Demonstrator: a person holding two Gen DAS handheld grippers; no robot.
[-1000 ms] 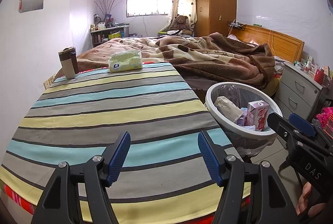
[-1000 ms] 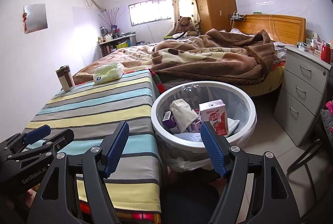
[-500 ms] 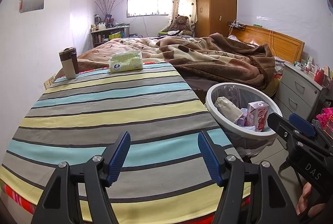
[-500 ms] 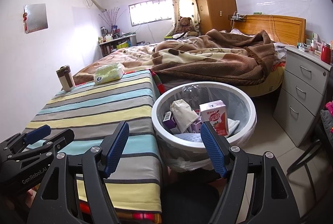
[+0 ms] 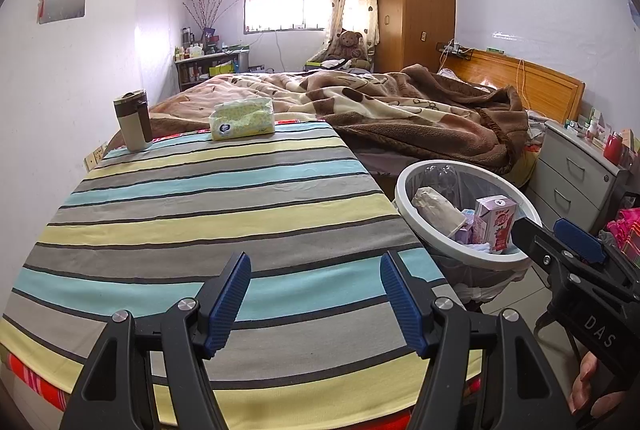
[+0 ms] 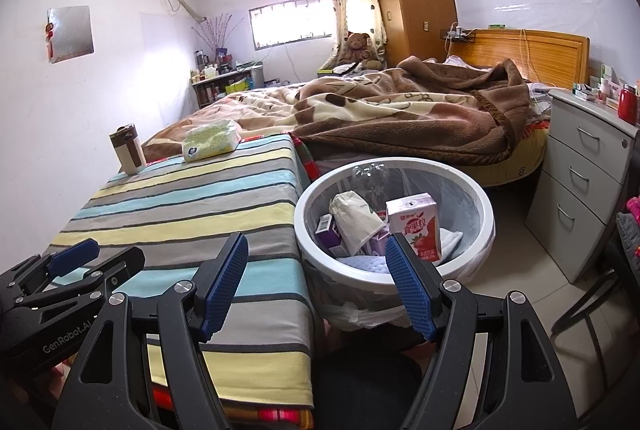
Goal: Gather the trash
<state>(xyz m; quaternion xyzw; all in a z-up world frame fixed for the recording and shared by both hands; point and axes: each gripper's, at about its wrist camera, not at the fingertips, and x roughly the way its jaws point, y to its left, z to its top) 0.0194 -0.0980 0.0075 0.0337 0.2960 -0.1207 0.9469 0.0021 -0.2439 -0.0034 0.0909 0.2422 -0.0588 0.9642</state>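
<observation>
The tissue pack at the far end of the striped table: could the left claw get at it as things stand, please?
Probably yes. The left claw is open and empty, the striped table between it and the tissue pack is bare, and only the tumbler stands off to one side.

Striped table (image 5: 208, 214) bears mug (image 5: 133, 121) and tissue pack (image 5: 243, 118).
</observation>
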